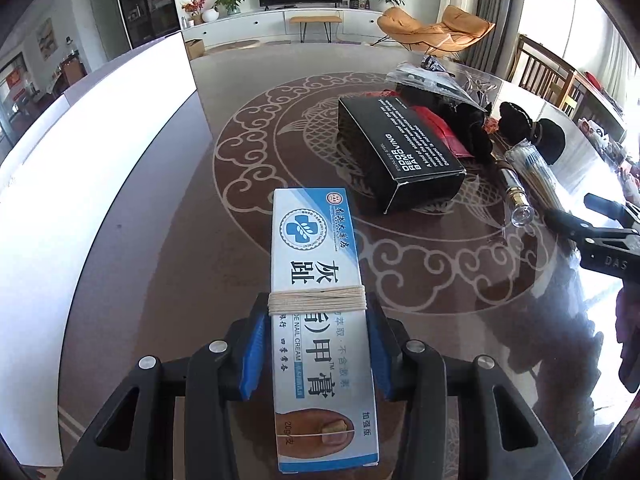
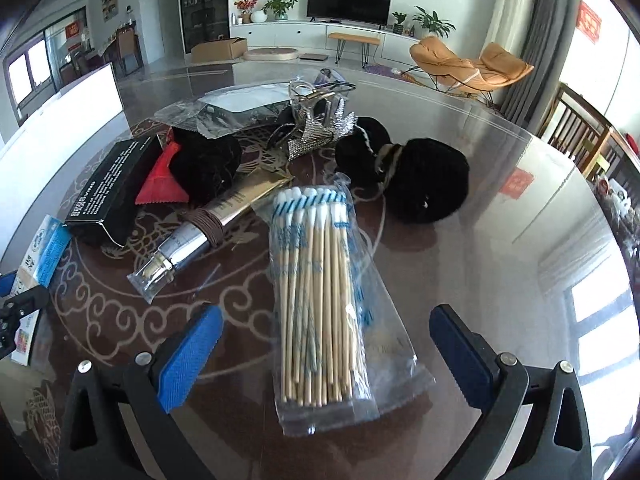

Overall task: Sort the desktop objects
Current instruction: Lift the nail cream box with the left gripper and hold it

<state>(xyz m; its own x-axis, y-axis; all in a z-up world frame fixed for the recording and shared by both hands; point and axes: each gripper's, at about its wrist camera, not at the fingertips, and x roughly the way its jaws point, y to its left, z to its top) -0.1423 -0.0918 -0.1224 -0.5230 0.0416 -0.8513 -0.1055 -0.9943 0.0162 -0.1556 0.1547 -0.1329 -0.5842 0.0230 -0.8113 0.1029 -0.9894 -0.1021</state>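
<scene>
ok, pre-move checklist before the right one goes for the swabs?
1. Left hand-held gripper shut on nail cream box: ok.
2. Right hand-held gripper open, jaws either side of cotton swab pack: ok.
3. Pack centred between the jaws: ok.
4. Pack clear of silver tube: cannot tell, bag edge close.
5. Pack lying flat on glass table: ok.
6. Drop-off spot for swabs: cannot tell.

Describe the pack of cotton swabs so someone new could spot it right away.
On the glass table, look directly ahead of the open right gripper. The cotton swabs lie in a clear plastic bag beside a silver tube; they alone are a bundle of wooden sticks with white tips.
</scene>
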